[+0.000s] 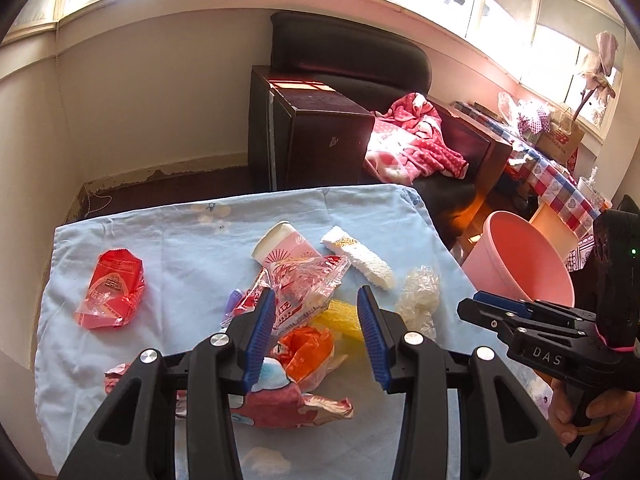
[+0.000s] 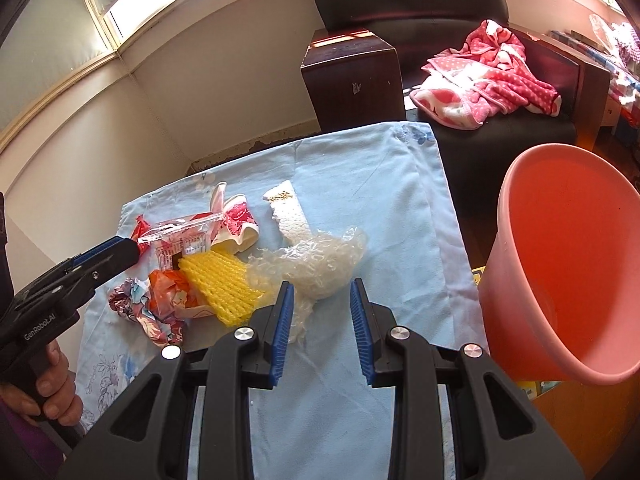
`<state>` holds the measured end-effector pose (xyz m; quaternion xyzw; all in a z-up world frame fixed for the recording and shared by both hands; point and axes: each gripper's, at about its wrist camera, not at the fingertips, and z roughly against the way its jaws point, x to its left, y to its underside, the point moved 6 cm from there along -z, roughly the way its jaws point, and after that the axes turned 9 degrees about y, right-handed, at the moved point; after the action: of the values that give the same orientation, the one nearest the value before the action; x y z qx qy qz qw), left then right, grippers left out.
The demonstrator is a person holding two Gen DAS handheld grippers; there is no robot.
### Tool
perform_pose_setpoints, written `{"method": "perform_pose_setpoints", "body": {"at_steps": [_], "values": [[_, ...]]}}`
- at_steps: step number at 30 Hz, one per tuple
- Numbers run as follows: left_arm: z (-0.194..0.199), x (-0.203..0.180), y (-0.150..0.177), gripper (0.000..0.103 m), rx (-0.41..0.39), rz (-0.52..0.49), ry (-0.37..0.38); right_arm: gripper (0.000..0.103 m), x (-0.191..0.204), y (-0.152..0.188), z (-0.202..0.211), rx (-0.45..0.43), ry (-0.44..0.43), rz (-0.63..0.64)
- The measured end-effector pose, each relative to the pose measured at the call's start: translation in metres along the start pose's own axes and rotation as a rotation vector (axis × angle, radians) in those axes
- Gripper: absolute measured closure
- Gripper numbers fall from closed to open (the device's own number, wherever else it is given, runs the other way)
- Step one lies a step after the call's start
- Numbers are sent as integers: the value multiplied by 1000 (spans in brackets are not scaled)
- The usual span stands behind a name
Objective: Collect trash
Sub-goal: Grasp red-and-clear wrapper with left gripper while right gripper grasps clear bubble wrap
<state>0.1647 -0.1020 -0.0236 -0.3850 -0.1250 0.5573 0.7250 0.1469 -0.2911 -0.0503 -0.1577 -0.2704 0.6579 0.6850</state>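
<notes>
Trash lies on a table with a light blue cloth (image 1: 168, 248): a red wrapper (image 1: 110, 292) at left, a crushed paper cup (image 1: 286, 246), a clear printed bag (image 1: 304, 288), a white foam piece (image 1: 360, 258), yellow foam netting (image 2: 222, 284), an orange wrapper (image 1: 306, 346), a crumpled pink wrapper (image 1: 276, 404) and clear bubble wrap (image 2: 320, 258). My left gripper (image 1: 318, 308) is open and empty above the bag and netting. My right gripper (image 2: 322, 296) is open and empty just before the bubble wrap. A pink bin (image 2: 568, 264) stands to the right of the table.
A dark wooden cabinet (image 1: 312, 136) and a dark sofa with a pink blanket (image 1: 412, 144) stand beyond the table. A checked-cloth table (image 1: 560, 184) with bags is at far right. Walls close in on the left.
</notes>
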Motion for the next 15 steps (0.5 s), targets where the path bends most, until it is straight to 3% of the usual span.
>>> {"method": "perform_pose_setpoints", "body": {"at_steps": [4,6,7,9,11,15], "values": [[-18,1,-3,62,20,-17,-42,73,3,2,-7,21,-6,-3],[-27,7,-1,63,37,-10,-51,66,6,3,-10,33,-9,-2],[-30,9,0,71,43,-2,-48,63,7,3,-12,36,-10,-1],[-32,13,2,73,45,6,-39,63,11,3,-16,44,-13,3],[-31,13,3,94,34,0,-26,63,14,4,-20,51,-14,5],[-24,17,4,94,9,20,-14,63,21,7,-28,73,-19,9]]}}
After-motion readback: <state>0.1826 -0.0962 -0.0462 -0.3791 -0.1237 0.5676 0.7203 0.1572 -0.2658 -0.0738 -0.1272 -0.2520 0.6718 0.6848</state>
